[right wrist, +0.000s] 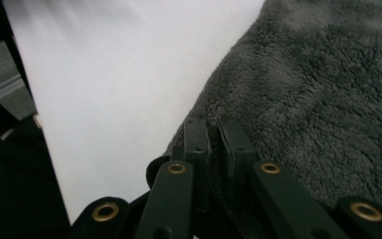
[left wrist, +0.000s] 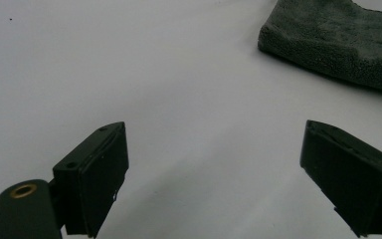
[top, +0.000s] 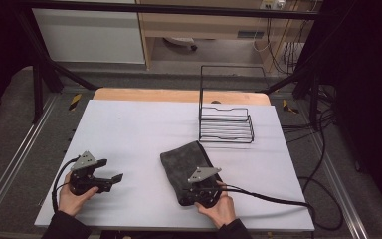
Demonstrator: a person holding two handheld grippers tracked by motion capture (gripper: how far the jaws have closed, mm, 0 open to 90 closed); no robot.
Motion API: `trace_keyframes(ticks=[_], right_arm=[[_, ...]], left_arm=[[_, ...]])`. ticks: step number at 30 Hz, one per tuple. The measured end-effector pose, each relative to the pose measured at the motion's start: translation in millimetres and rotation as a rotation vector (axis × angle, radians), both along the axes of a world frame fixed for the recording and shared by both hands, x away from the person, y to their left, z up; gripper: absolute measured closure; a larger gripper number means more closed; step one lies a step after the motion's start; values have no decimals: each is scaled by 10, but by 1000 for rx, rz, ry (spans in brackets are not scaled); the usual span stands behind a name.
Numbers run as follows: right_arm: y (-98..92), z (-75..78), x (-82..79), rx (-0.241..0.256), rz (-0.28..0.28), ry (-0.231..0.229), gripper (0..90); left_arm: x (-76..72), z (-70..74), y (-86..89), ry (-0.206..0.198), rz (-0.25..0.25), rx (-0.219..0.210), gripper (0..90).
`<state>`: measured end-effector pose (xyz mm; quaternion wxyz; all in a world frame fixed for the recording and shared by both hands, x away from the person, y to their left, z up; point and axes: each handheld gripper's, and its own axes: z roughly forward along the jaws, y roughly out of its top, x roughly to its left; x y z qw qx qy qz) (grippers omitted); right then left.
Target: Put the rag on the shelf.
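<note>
Grey towel (top: 189, 167): folded, lower centre of frame, long axis upper-left to lower-right | right gripper (right wrist: 214, 132): jaws pinched on its near edge | left gripper (top: 110, 180): jaws spread, empty, lower left; towel lies toward frame right | right hand nearer.
</note>
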<state>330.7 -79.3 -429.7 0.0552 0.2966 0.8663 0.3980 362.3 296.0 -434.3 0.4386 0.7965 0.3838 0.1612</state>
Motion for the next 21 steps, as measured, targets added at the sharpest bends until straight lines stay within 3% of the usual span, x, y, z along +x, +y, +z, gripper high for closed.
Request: trace_keyframes(ticks=[6,21], right_arm=[[190,34,33,50,6,26,843],[690,8,107,76,-23,66,841]], left_arm=[[1,0,6,0,2,-1,118],[-1,5,14,0,-2,0,118]])
